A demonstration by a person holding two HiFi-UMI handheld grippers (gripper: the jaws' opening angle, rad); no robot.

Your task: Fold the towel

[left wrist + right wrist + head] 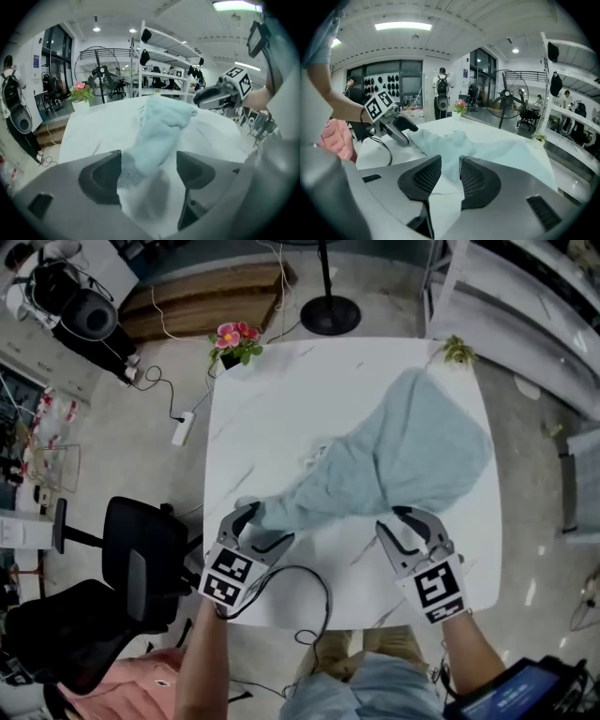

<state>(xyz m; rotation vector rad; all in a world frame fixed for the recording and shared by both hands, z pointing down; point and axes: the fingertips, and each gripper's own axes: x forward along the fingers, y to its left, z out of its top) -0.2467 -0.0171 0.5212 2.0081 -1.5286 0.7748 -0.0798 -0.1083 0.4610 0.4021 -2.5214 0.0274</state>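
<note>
Working left to right along the desk (281, 409): my left hand-held gripper (263, 524) sits by the desk's near-left edge, released, its jaws wide apart. The thin tail of the towel (412, 460) runs between them and brushes only one pad. The towel itself lies rumpled across the desk's far-right half, tapering toward that near-left tail. My right hand-held gripper (401, 521) is at the near-right, jaws narrowed to a slim gap at the towel's near hem, with no cloth pinched that I can see. To do this well, I'd seat each corner deep between the pads and clamp fully. Then I'd draw the edge taut and flat before folding, so no bunching carries over.
</note>
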